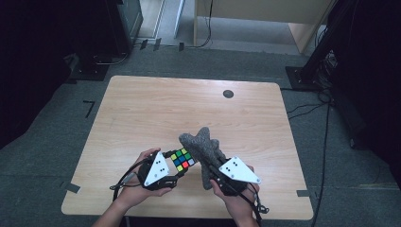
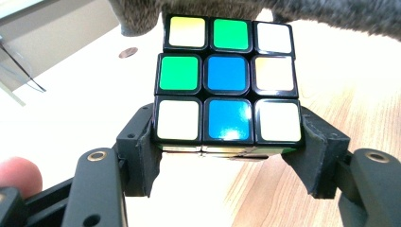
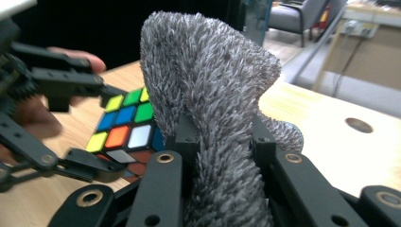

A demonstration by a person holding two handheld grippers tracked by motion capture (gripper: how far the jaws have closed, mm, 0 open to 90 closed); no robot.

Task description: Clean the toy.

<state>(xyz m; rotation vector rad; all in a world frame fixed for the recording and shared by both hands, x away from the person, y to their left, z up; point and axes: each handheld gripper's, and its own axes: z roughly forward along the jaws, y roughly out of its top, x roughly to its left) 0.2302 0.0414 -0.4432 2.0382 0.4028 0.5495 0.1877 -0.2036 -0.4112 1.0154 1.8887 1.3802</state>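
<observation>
A scrambled colour cube [image 1: 183,159] is held just above the wooden table [image 1: 156,109] near its front edge. My left gripper [image 1: 177,163] is shut on the cube [image 2: 227,80], its pads pressing the cube's lower sides. To the cube's right, a grey fuzzy cloth [image 1: 204,151] stands bunched up, and my right gripper [image 1: 208,166] is shut on the cloth [image 3: 208,94]. In the right gripper view the cloth's folds rise between the black jaws and the cube [image 3: 124,124] sits at the left, close against the cloth. In the left gripper view the cloth [image 2: 331,14] hangs across the top.
A round dark cable hole [image 1: 228,93] lies in the table at the far right. Beyond the table are a dark stand [image 1: 312,61] at the right, floor cables and a pale wooden desk [image 1: 265,14]. The far half of the tabletop is bare wood.
</observation>
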